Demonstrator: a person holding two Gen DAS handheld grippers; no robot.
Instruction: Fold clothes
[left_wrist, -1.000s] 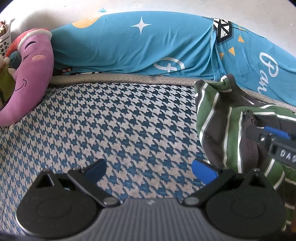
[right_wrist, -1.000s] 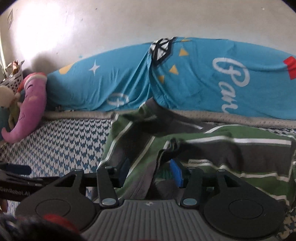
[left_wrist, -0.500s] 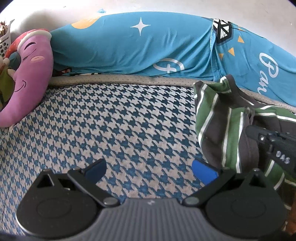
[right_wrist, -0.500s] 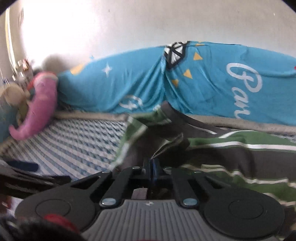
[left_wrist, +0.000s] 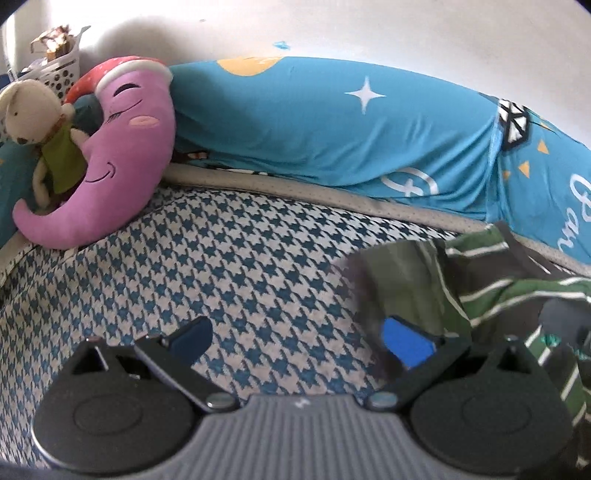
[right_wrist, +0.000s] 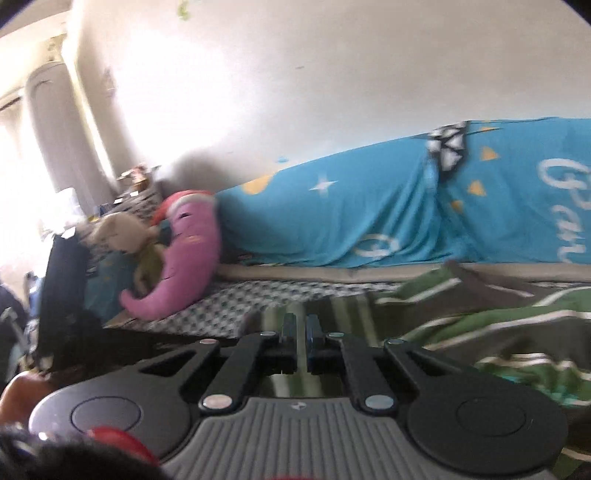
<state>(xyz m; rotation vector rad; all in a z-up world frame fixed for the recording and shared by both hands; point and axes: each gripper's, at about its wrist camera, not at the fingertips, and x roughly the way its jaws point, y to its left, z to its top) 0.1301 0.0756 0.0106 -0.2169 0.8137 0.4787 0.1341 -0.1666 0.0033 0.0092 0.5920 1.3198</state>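
Left wrist view first: the left gripper (left_wrist: 297, 338) has its two blue-padded fingers (left_wrist: 406, 341) spread wide with nothing between them, hovering over the houndstooth bedspread (left_wrist: 236, 266), a woven blue-and-cream check. The right pad sits just in front of a blurred flap of the striped shirt (left_wrist: 480, 280), a soft, rumpled knit in green and dark grey with thin white stripes; I can't tell if they touch. The shirt lies bunched at the right side of the bed, cut off by the frame edge, with a dark blurry bit of the other tool poking in over it.

Right wrist view: the right gripper (right_wrist: 301, 332) has its fingers nearly together, just a thin slit left. The striped shirt (right_wrist: 480, 325) is right in front of and below them, but motion blur smears that spot, so I honestly can't say whether any cloth is pinched in there.

Further out, one long teal bolster (left_wrist: 332, 125) with white stars and lettering runs along the far wall, smooth, stretched cotton. On the far left there's one purple moon-shaped plush (left_wrist: 122, 155) with a sleepy face and red cap, and one beige bunny toy (left_wrist: 40, 122) in a green top leaning on it. Behind those, one white perforated basket (left_wrist: 61, 70), contents too small to read. The left side of the right wrist view is blown out by light.
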